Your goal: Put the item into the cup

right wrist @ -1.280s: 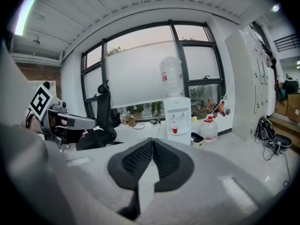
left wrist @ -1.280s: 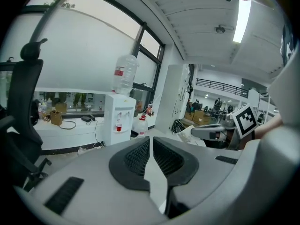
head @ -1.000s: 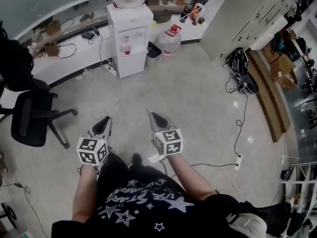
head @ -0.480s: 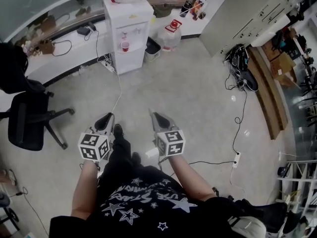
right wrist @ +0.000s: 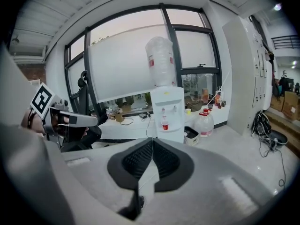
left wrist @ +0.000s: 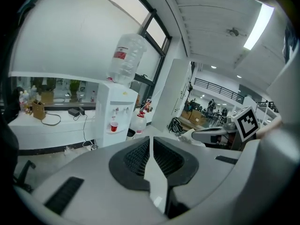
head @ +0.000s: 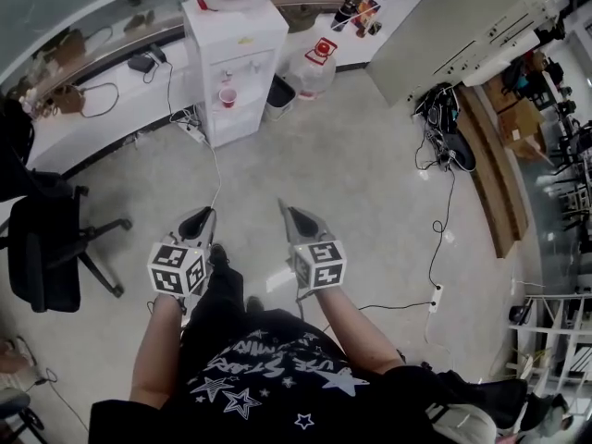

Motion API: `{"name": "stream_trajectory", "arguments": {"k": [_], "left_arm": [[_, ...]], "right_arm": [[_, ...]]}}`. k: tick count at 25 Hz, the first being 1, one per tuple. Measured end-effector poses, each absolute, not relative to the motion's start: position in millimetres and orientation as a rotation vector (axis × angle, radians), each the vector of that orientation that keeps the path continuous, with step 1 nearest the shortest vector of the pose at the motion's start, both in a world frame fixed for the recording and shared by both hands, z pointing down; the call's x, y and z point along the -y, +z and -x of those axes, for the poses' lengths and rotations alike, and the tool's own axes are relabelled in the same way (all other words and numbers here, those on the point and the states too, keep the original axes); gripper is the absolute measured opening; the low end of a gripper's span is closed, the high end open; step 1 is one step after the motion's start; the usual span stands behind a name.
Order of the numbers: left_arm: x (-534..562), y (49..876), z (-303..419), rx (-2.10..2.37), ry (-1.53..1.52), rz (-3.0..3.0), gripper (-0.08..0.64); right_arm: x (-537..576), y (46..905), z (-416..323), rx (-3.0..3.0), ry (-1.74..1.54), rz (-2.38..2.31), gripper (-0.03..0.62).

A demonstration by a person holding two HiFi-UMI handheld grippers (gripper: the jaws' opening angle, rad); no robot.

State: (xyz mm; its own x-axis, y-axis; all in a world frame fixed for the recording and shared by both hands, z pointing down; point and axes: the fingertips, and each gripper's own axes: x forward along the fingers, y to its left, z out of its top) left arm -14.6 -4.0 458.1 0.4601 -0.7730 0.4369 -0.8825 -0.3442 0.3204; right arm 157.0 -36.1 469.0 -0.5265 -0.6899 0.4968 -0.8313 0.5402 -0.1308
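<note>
My left gripper (head: 197,221) held out low before me, jaws pressed together, my right gripper (head: 296,220) level beside it, jaws together too, both pointing forward

The person's dark shoe (head: 217,253) now stands forward on the floor just beside the left gripper (head: 198,218), where a second ago only bare floor showed. The office chair (head: 46,252) sits lower and closer to the head view's left edge. The water dispenser (head: 233,63) and its red cup (head: 227,97) also lie slightly further left.
</note>
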Motion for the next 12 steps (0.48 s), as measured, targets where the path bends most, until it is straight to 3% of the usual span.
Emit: {"name": "stream_trajectory", "arguments": {"k": [12], "left_arm": [[93, 475, 72, 1.299, 0.3, -2.182, 0.029]], "right_arm": [[130, 464, -82, 2.36, 0.463, -1.226, 0.0]]}}
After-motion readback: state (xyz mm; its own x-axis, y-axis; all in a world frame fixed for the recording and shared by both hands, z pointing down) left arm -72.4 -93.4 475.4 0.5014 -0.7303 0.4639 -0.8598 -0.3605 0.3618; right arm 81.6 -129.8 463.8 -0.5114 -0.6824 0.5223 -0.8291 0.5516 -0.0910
